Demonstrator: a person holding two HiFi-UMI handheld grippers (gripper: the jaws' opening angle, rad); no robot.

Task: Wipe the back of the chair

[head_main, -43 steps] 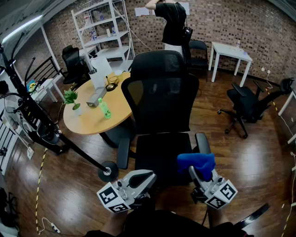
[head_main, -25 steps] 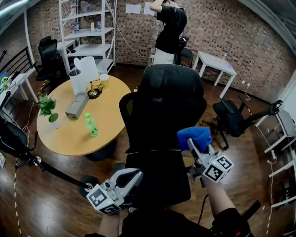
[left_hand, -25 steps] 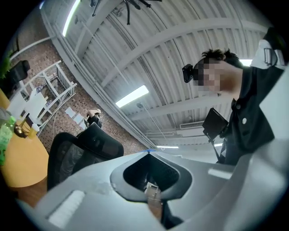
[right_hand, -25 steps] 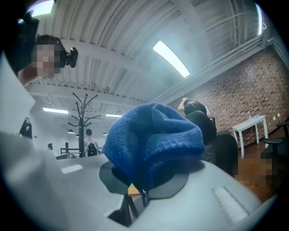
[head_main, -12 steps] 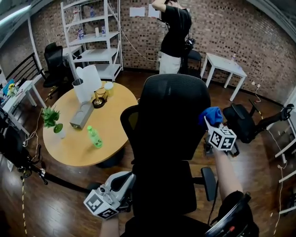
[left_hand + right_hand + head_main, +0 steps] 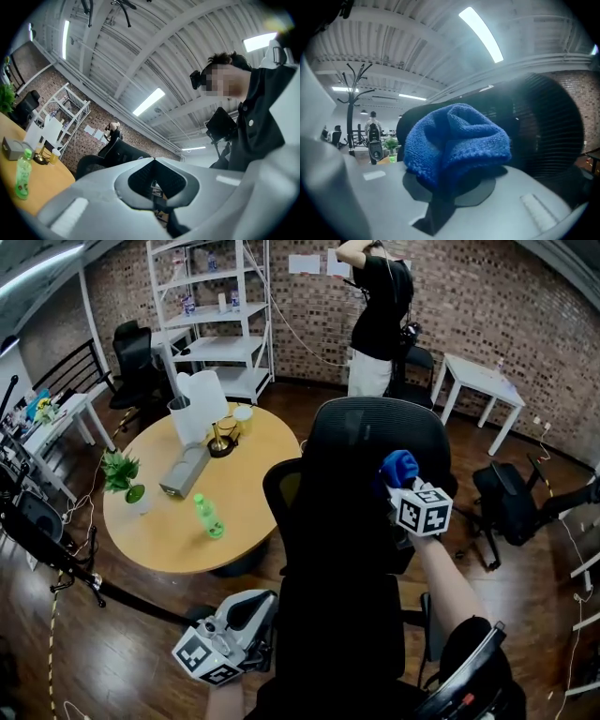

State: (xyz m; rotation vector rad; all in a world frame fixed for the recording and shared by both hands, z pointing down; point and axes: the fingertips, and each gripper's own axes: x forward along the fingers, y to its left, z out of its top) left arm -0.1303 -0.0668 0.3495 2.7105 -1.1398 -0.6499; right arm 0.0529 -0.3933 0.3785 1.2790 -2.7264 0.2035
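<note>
The right gripper (image 6: 397, 486), clamped on the blue cloth (image 6: 399, 466), sits at the upright chair back's (image 6: 361, 474) upper right edge, while the left gripper (image 6: 251, 607), closed on nothing, hangs well below.

My left gripper (image 6: 154, 160) points up at the ribbed metal ceiling (image 6: 154, 51) and a lit strip light (image 6: 148, 101), its jaws pressed together. At left a green bottle (image 6: 22, 172) stands on the wooden table (image 6: 44, 180). Beyond are a white shelf (image 6: 70, 110), a brick wall (image 6: 56, 89) and a black office chair (image 6: 124, 152).
</note>
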